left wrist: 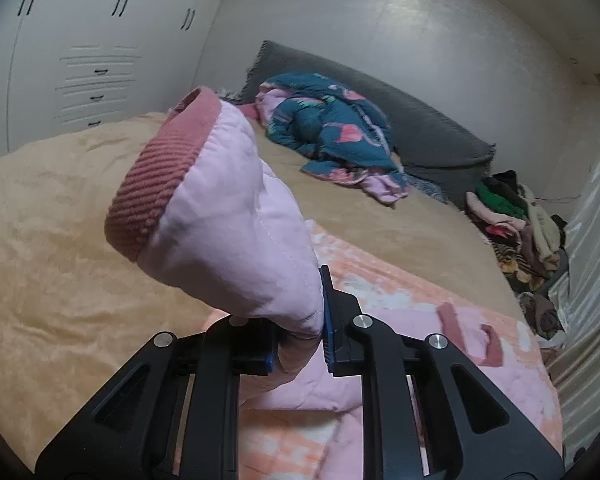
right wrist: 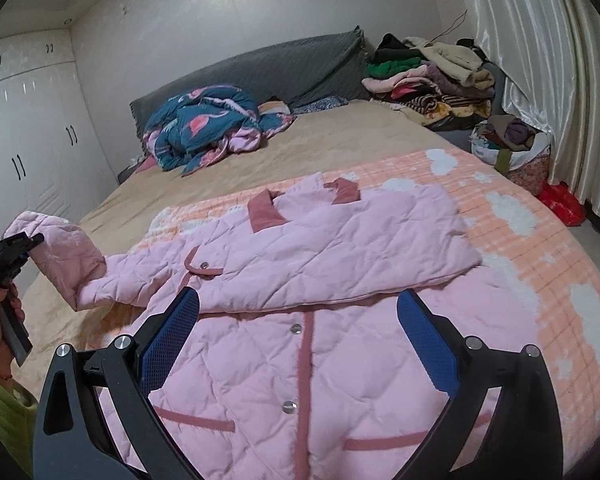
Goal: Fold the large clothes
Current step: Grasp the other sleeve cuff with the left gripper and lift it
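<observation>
The pink quilted jacket lies front-up on the checked blanket covering the bed, one sleeve already folded across its chest. The left hand-held gripper pinches the other sleeve behind its ribbed cuff, beside the jacket; the right hand-held gripper hangs spread above the jacket's snaps. Padded, light and limp, it should crease softly, best held at cuffs and seams.

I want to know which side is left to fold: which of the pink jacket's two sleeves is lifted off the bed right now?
The sleeve at the left of the right wrist view, clamped near its cuff by the left gripper. The other sleeve already lies folded flat across the jacket's chest.
</observation>
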A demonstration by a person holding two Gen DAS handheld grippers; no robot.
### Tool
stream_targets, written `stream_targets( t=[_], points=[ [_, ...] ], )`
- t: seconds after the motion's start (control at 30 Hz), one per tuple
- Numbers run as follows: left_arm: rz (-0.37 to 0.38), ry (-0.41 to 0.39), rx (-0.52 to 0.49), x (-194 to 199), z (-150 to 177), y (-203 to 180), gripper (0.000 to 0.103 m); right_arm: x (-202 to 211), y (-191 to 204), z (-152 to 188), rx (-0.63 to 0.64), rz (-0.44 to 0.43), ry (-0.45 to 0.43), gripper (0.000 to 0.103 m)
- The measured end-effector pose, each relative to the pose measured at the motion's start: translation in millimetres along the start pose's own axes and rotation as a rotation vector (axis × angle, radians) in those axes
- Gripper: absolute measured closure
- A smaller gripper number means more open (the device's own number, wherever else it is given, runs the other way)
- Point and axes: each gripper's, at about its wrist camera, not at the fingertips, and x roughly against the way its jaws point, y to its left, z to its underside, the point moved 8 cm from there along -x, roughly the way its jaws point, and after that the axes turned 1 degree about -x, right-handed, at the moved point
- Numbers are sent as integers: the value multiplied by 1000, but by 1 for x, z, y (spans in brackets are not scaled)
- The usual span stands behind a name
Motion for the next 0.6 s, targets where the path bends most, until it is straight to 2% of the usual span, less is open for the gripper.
stream_targets(
  t=[0.33,0.6],
  points=[
    [67,-39,-83,42,-12,-51,94,33,-40,0,-24,46,-34,4],
    [132,-64,-152,66,-12,-93,94,53,-56,0,-43,39,-69,4]
  ],
)
